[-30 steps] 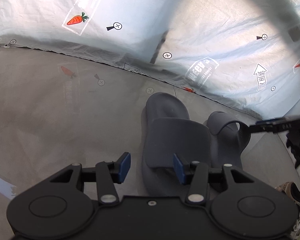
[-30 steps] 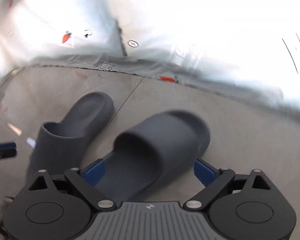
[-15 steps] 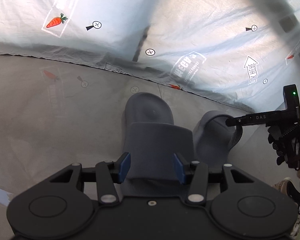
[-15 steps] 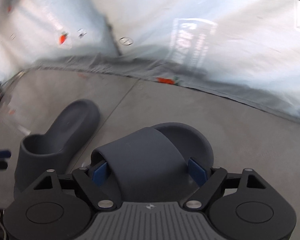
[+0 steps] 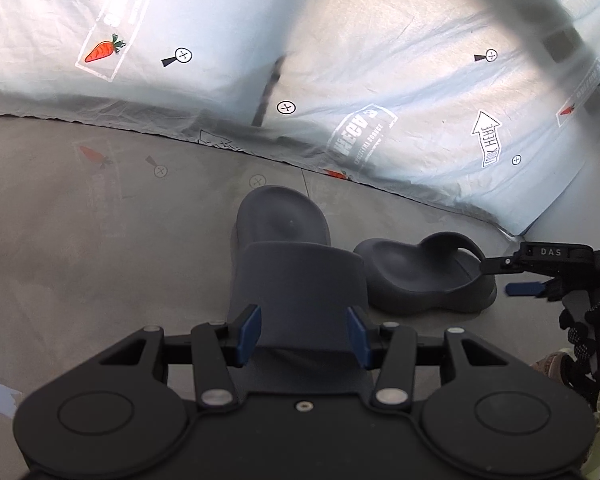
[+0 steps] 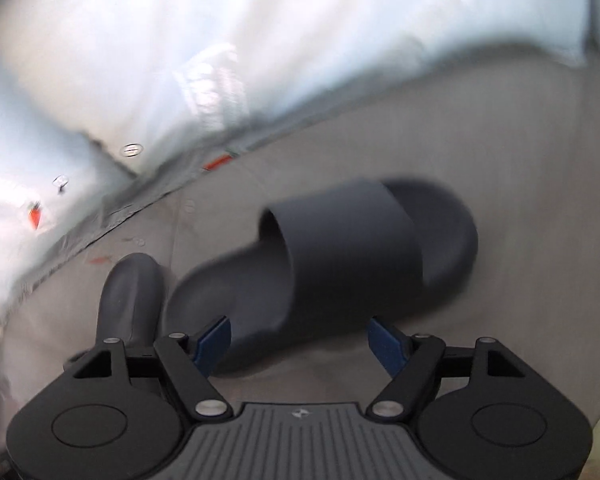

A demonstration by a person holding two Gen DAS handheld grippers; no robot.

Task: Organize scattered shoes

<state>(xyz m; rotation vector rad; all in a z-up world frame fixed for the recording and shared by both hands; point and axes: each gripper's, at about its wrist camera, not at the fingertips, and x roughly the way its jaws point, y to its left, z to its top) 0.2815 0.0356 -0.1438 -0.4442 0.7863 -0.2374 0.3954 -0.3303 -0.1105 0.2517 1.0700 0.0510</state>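
Two dark grey slide sandals lie side by side on the grey floor. In the left wrist view my left gripper [image 5: 303, 335] hangs over the strap of the nearer slide [image 5: 284, 224]. Its blue pads [image 5: 249, 334] stand partly apart at the strap's two sides, and I see no squeeze. The second slide [image 5: 412, 276] rests flat on its sole to the right. My right gripper [image 5: 508, 278] is at its strap end, one finger touching the rim. In the blurred right wrist view, the right gripper [image 6: 298, 343] is opening, and that slide [image 6: 352, 248] lies ahead between its wide pads, untouched.
A white plastic sheet [image 5: 380, 60] printed with carrots and marks rises along the back, ending at a corner on the right [image 5: 516, 232]. A gloved hand [image 5: 588, 320] holds the right gripper. A beige shoe [image 5: 556, 364] lies at the right edge.
The left gripper shifted right until its pads straddle the nearer slide's strap. The second slide, tipped up on its side before, now lies flat. The right gripper rolled and spread off it.
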